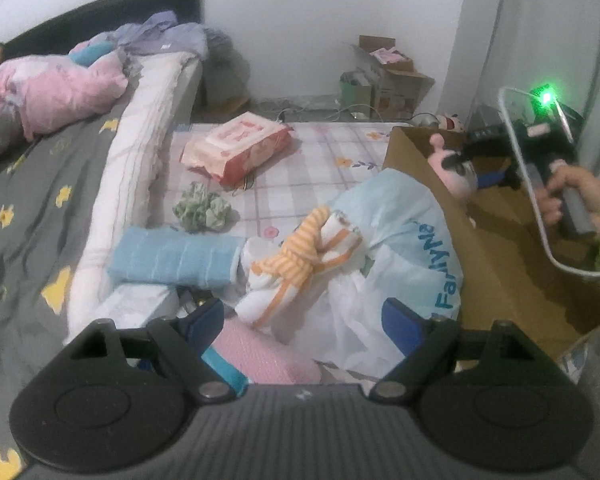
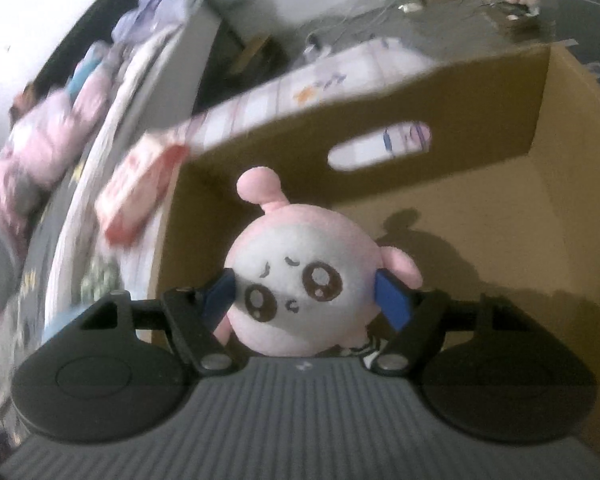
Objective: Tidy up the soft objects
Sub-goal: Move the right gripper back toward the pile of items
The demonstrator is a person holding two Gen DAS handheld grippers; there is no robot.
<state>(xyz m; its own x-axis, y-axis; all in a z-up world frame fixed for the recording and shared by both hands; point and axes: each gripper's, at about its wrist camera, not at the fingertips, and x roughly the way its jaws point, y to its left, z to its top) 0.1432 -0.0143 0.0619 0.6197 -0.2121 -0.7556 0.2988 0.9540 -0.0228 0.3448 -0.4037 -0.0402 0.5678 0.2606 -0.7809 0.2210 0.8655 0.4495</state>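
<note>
My right gripper (image 2: 306, 294) is shut on a round pink and white plush toy (image 2: 300, 276) and holds it over the open cardboard box (image 2: 500, 184). The left wrist view shows that gripper (image 1: 466, 160) with the plush (image 1: 450, 168) above the box (image 1: 500, 264). My left gripper (image 1: 304, 320) is open and empty, low over an orange-striped white cloth bundle (image 1: 300, 264) on a white plastic bag (image 1: 400, 248). A folded blue towel (image 1: 176, 258), a green scrunchie (image 1: 202, 208) and a pink cloth (image 1: 260, 356) lie nearby.
A red and white tissue pack (image 1: 236, 146) lies on the checked mat (image 1: 320, 152). A bed with grey sheet (image 1: 32, 216) and pink bedding (image 1: 52, 92) is at the left. Cardboard boxes (image 1: 384, 76) stand against the far wall.
</note>
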